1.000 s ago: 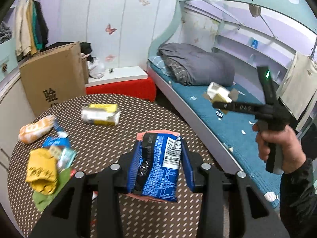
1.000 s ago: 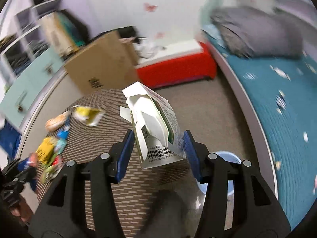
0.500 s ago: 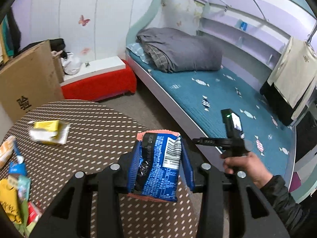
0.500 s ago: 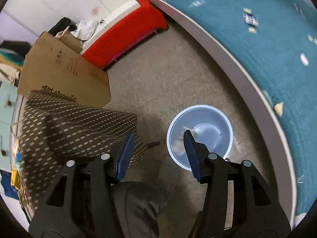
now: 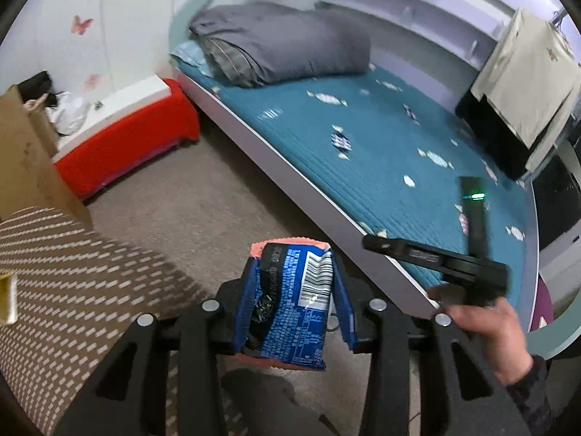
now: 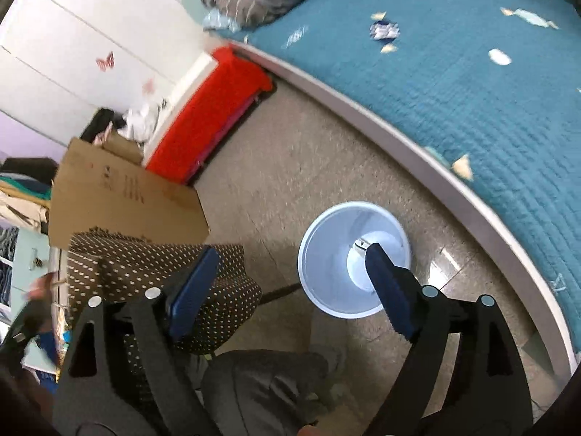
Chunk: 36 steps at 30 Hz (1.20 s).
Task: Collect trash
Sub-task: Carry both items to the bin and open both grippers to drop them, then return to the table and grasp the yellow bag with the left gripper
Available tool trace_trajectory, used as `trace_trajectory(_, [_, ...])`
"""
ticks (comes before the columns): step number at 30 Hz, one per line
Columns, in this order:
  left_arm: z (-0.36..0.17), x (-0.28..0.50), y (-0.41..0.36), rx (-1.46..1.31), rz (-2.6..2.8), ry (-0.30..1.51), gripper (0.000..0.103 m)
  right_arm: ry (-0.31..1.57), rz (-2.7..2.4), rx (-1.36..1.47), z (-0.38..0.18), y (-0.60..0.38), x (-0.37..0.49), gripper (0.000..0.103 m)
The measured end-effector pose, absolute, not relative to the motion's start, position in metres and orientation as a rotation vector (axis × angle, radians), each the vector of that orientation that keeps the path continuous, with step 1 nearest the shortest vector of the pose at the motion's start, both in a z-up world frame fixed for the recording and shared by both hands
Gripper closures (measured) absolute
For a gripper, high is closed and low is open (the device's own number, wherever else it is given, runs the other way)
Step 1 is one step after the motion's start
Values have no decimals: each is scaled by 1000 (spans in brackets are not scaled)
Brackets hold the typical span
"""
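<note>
Left tongs (image 5: 294, 301): my two blue pads are pressed against the sides of a blue snack wrapper (image 5: 290, 305), which stands upright between them, barcode facing me, its pink crimped edge at 12 o'clock.
Right tongs (image 6: 290, 290): spread wide with nothing between the pads; from my left camera the right tool shows at 3 o'clock, gripped in my right hand (image 5: 486, 330).
Bin (image 6: 319, 254): a pale blue round trash bin on the floor, seen from above just past my right pad; a small white scrap shows inside near the pad tip, too hidden to identify.
Bench (image 5: 72, 283): brown with pale dashes, at 9 o'clock from the wrapper.
Cardboard box (image 6: 120, 200): behind the bench at 10 o'clock.
Red bench seat (image 5: 123, 145): at 11 o'clock against the wall.
Bed (image 5: 381, 152): teal cover from 12 to 3 o'clock, grey duvet (image 5: 283, 43) at its head.
</note>
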<state>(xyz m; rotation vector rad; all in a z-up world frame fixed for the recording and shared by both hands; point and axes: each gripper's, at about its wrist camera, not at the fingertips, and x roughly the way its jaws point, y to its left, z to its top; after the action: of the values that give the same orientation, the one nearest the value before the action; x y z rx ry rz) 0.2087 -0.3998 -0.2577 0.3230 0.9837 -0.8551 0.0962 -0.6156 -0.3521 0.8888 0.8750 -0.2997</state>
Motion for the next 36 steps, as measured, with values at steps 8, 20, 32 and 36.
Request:
trace_trajectory(8, [-300, 217, -460, 424, -903, 1043, 45, 759, -323, 892, -312, -623, 59, 16])
trace_trajectory(20, [-250, 218, -428, 378, -786, 908, 11, 671, -322, 807, -267, -591, 48, 6])
trace_trajectory(32, [-158, 172, -342, 277, -726, 699, 11, 604, -268, 591, -188, -521, 56, 6])
trace_trajectory(36, [-134, 156, -311, 247, -704, 639, 10, 610, -203, 529, -165, -490, 61, 6])
